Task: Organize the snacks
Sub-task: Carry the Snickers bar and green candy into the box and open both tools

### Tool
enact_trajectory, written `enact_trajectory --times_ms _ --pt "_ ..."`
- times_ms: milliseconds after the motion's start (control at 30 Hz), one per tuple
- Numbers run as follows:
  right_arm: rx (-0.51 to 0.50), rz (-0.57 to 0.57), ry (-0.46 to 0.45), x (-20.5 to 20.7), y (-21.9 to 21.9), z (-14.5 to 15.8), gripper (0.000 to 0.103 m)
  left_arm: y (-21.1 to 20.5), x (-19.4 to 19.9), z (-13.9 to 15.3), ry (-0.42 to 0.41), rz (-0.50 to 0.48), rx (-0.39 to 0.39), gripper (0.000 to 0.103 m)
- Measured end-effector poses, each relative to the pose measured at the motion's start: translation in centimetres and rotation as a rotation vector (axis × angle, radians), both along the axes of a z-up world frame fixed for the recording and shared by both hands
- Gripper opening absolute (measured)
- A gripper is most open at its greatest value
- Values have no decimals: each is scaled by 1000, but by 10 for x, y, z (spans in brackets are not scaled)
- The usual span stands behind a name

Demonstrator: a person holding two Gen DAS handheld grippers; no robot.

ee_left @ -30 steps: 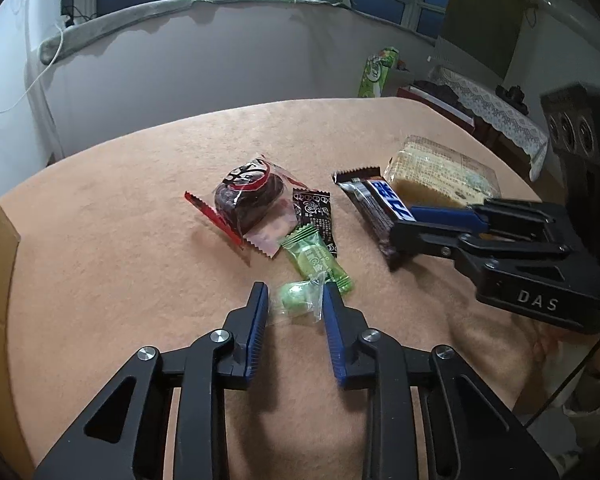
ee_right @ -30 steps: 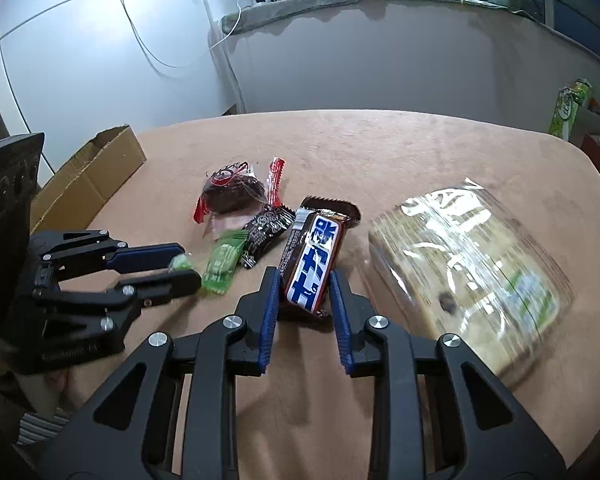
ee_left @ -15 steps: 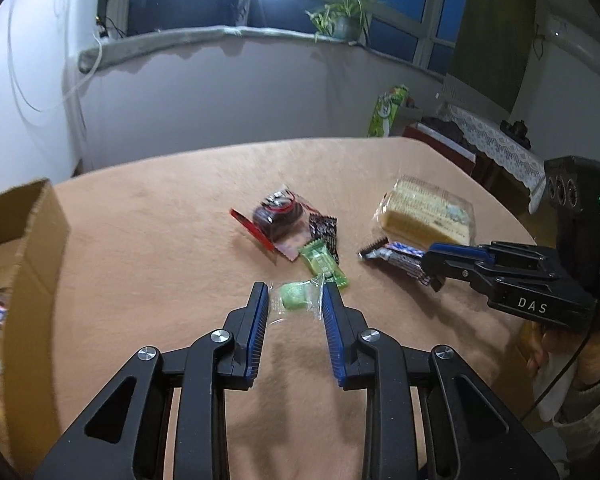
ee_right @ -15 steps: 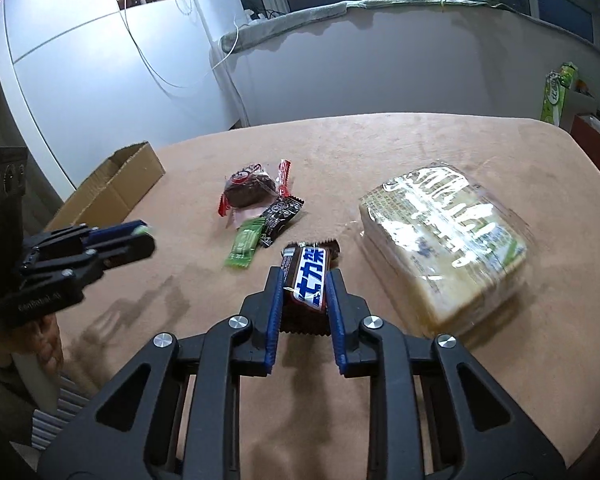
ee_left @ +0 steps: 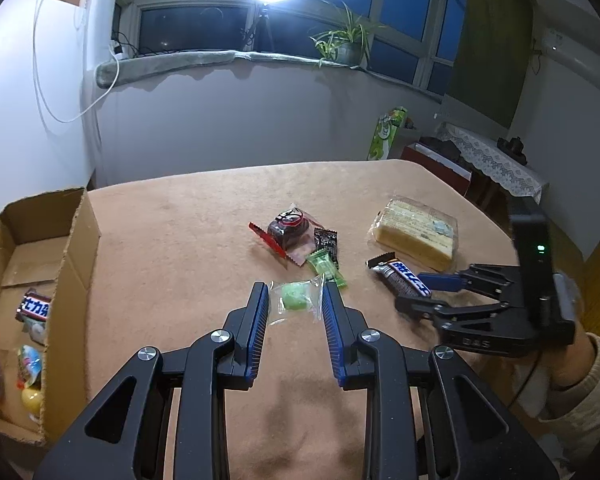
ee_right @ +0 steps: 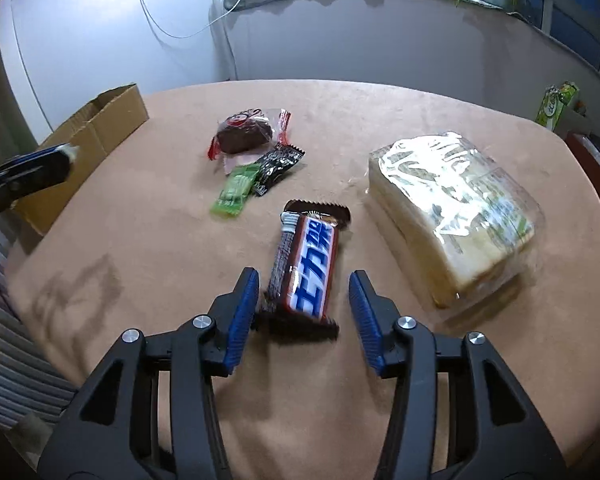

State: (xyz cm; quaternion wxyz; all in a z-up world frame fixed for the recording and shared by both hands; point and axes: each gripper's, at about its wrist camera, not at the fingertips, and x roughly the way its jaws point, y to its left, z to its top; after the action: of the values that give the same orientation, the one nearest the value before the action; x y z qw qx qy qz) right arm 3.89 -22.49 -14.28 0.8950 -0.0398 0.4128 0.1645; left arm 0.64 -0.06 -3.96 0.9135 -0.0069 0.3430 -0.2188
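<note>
My left gripper is shut on a small green candy in clear wrap and holds it above the tan table. My right gripper is open; the chocolate bar lies loose between its fingers, tilted, and it also shows in the left wrist view. On the table lie a dark cake in a red-edged wrap, a black sachet, a green sachet and a wrapped sponge cake. The cardboard box stands at the left.
The box holds several snacks, among them another chocolate bar. The table edge runs close on the right. A green carton stands beyond the far edge. The left gripper shows at the left of the right wrist view.
My right gripper has opened and let go of the chocolate bar, which has dropped between its fingers. My left gripper has lifted higher with the green candy, bringing the box into view.
</note>
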Motion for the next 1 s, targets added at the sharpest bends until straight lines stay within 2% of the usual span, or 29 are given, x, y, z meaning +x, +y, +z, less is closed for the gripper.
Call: enact_trajectory --times_ms 33,100,133,333,567,800,1000 --pt "-7 3 -3 1 2 0 49 1 0 0 0 1 -1 26" --pt "-47 3 -9 3 6 0 32 4 0 -1 -1 7 -4 26" --pt "-47 1 -13 3 8 0 30 6 0 0 -3 11 -7 26" --pt "8 -33 -70 -3 2 15 30 14 -3 4 -24 33 -27 26" --pt "24 -32 -183 -13 7 64 30 22 -6 24 -82 40 -31 26" --pt "15 30 -250 -19 43 99 30 42 -18 44 -150 79 -32 26" --pt "6 122 -266 -17 97 107 30 73 -29 47 -176 146 -51 26"
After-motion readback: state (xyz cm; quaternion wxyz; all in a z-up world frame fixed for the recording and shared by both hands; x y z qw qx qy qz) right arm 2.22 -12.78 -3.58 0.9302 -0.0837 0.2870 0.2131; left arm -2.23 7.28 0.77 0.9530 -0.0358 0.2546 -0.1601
